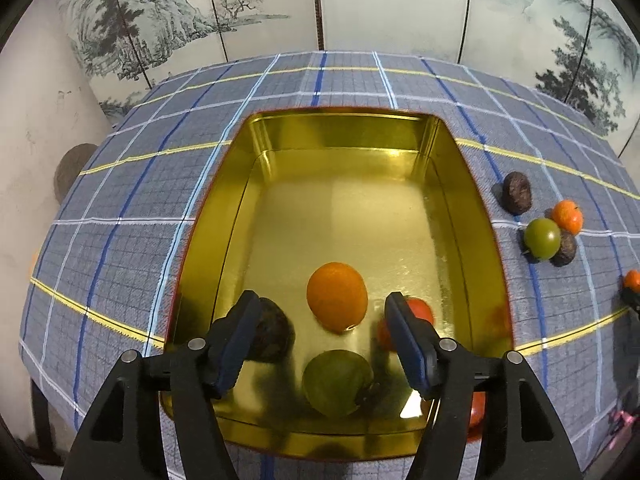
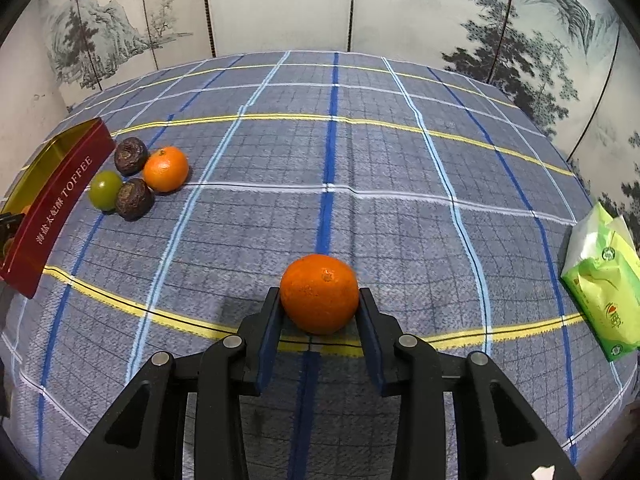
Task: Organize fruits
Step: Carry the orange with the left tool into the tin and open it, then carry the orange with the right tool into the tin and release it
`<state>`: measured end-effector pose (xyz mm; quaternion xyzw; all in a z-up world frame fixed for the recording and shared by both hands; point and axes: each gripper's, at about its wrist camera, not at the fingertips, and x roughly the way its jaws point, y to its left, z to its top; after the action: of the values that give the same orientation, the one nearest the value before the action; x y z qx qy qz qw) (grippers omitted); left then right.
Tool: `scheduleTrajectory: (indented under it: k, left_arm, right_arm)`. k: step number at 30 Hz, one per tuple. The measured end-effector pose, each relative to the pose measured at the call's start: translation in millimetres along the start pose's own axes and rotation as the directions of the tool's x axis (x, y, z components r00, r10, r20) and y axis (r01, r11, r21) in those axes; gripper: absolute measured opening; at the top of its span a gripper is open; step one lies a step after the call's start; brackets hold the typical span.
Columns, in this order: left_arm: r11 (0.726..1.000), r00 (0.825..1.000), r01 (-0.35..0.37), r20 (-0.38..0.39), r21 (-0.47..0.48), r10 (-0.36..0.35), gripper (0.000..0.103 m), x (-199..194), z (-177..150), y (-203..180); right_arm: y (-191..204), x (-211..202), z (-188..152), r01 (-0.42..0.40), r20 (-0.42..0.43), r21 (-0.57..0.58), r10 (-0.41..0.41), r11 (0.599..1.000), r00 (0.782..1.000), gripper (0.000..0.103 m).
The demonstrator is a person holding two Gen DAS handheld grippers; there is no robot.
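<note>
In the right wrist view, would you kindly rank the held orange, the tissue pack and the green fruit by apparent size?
1. tissue pack
2. held orange, nearest the camera, so enlarged
3. green fruit, far off, so its true size against the orange is unsure

The red outer side of the tin (image 2: 60, 200), at nine o'clock in the right wrist view, carries white lettering: Chinese characters followed by the word "TOFFEE". The green tissue pack (image 2: 604, 280) at three o'clock bears small logos too blurred to read.
</note>
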<state>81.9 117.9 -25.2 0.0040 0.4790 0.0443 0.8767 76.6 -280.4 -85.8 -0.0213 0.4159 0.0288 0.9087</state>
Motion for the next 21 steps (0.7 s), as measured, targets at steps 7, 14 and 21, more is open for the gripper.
scheduleTrajectory:
  k: [7, 14, 21]
  left_arm:
    - [1.000, 0.997, -0.018, 0.077, -0.016, 0.019, 0.066, -27, -5, -1]
    - [0.998, 0.992, -0.036, 0.120, -0.048, 0.042, 0.066, -49, -14, 9]
    - [0.989, 0.987, -0.069, 0.134, -0.133, 0.086, 0.066, -66, -22, 32]
  right_arm:
    - [19, -7, 10, -0.029, 0.018, -0.036, 0.030, 0.999, 0.999, 0.034]
    - [50, -17, 23, -0.078, 0.043, -0.101, 0.083, 0.992, 0.996, 0.034]
    - [99, -29, 40, -0.179, 0.066, -0.184, 0.194, 0.967, 0.979, 0.034]
